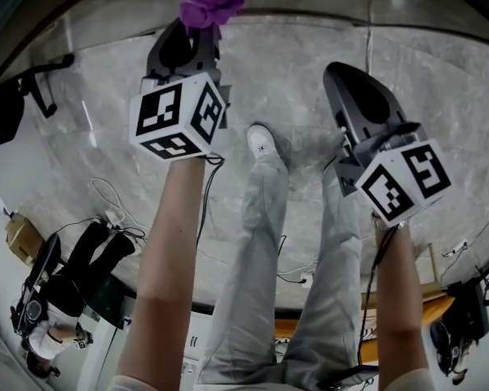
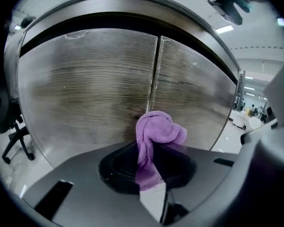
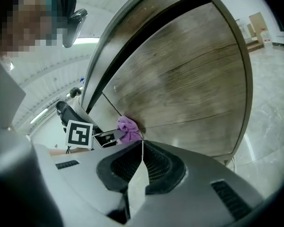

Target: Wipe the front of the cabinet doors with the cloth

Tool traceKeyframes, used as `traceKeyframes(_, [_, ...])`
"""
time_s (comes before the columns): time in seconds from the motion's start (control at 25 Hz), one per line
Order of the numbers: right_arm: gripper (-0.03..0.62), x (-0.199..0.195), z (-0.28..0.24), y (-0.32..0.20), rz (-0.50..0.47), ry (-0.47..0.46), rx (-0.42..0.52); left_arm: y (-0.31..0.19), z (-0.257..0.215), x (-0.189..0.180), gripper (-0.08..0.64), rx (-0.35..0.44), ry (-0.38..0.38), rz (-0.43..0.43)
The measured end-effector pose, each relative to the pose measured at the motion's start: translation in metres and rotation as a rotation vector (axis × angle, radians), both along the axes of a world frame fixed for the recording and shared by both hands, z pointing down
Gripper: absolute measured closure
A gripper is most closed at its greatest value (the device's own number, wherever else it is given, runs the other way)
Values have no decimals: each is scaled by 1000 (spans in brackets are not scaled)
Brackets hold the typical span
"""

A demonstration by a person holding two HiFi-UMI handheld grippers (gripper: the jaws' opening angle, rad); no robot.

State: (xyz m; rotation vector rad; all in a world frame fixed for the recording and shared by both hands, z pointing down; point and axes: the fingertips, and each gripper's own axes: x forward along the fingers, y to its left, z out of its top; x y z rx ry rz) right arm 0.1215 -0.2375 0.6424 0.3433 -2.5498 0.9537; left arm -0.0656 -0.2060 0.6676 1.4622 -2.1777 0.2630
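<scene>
Where cabinet doors [image 2: 85, 79] meet, left gripper [image 2: 149, 171] presses cloth [image 2: 158, 129] — bunched, purple.

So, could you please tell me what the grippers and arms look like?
The left gripper and right gripper have grey shells, black round the tongs. Each carries a white cube printed with black square markers. A thin black cable runs down each forearm; no sleeves show.

The cloth [image 2: 154, 134] is purple. The cabinet doors [image 2: 90, 84] are grey-brown with fine streaked wood grain. The left gripper [image 2: 150, 174] and right gripper [image 3: 141, 157] have grey bodies, black round the jaws, and white cubes [image 1: 179, 112] bearing black square markers. The floor [image 1: 293, 72] is grey with pale marbling. The person's trousers [image 1: 257, 283] are light grey, the shoe [image 1: 262, 141] white.
</scene>
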Motion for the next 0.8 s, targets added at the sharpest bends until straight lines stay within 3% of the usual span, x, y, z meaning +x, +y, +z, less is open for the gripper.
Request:
traceKeyframes(0.12, [563, 2, 0, 4, -27, -7, -1, 1, -2, 2, 482, 3, -18, -26])
traceKeyframes(0.32, [563, 45, 14, -5, -38, 32, -23, -10, 12, 44, 482, 15, 61, -86])
traceKeyframes(0.52, [563, 111, 29, -35, -55, 75, -23, -60, 39, 140, 482, -10, 120, 12])
traceKeyframes(0.8, [563, 221, 63, -98, 44, 126, -38, -156, 95, 278, 482, -24, 265, 140])
